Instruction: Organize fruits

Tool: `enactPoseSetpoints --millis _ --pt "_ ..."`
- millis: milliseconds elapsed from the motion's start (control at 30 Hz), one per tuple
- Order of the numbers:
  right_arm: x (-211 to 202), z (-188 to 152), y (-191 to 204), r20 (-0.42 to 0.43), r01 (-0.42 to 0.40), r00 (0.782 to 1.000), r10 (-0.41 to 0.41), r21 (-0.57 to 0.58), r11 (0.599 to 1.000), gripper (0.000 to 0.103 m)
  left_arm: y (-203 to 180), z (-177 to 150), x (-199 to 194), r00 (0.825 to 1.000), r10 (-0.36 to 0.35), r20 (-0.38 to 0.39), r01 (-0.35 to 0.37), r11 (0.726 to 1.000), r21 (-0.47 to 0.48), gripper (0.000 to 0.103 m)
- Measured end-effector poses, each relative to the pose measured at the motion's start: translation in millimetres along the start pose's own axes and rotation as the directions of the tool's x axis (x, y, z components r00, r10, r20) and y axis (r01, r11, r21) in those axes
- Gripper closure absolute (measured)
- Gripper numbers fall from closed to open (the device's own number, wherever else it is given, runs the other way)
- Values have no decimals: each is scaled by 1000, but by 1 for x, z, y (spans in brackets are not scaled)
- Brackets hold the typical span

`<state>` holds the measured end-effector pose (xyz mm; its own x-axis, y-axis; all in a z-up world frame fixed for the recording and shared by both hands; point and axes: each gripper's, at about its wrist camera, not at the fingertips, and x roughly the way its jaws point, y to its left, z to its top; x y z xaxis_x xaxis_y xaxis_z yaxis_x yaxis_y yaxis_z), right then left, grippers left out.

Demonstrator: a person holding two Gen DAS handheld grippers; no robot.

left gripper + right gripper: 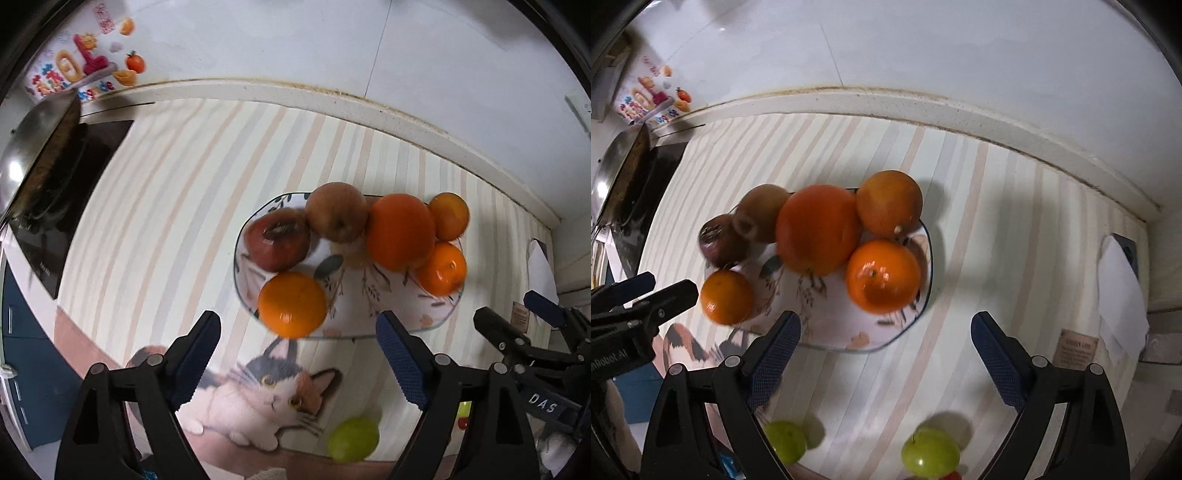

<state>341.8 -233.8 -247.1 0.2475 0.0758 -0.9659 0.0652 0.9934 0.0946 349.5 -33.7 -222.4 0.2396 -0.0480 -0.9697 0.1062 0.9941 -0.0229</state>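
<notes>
While the left wrist view looks down over the striped bench [155,206], the left gripper [299,354] hangs with its fingers [195,354] spread wide and holding nothing. Just ahead of them sits the patterned plate [369,310], carrying two apples [338,212] toward the back left and four oranges. The nearest orange [292,304] lies at the plate's front rim, just beyond the gap between the fingers and not touching them. A green apple [354,439] rests off the plate on the cat-print mat [258,398], nearer the camera than the fingertips. The right gripper [517,325] shows at the right edge.

In the right wrist view, the right gripper [886,350] is likewise wide apart and empty, poised above the plate's near rim [842,343]. A bright orange [883,276] sits just ahead between the fingers, apart from them. Two green apples [930,452] lie on the bench close under the camera, well short of the plate.

Judging by this, most fruit is gathered already; the green apples look left to collect.
</notes>
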Motion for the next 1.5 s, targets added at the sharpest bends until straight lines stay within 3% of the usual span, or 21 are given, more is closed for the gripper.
enactPoseSetpoints --millis 267,533,967,1267,1500 --pt "-73 -31 5 105 -17 994 16 0 1000 8 -7 -33 -62 996 -22 84 22 1000 7 17" --pt "-151 -54 4 232 -1 973 4 -13 1000 8 -18 -62 -119 983 -41 180 36 999 30 17" --pt "-228 -94 8 324 -31 945 35 -17 999 7 -23 -88 -175 958 -71 277 66 997 27 17" --pt "-237 -104 0 337 -55 940 46 16 998 7 -29 -95 -166 966 -58 251 52 998 30 17" --pt "-178 -101 -33 213 -22 977 5 74 997 7 -31 -96 -104 994 -21 111 21 1000 5 17"
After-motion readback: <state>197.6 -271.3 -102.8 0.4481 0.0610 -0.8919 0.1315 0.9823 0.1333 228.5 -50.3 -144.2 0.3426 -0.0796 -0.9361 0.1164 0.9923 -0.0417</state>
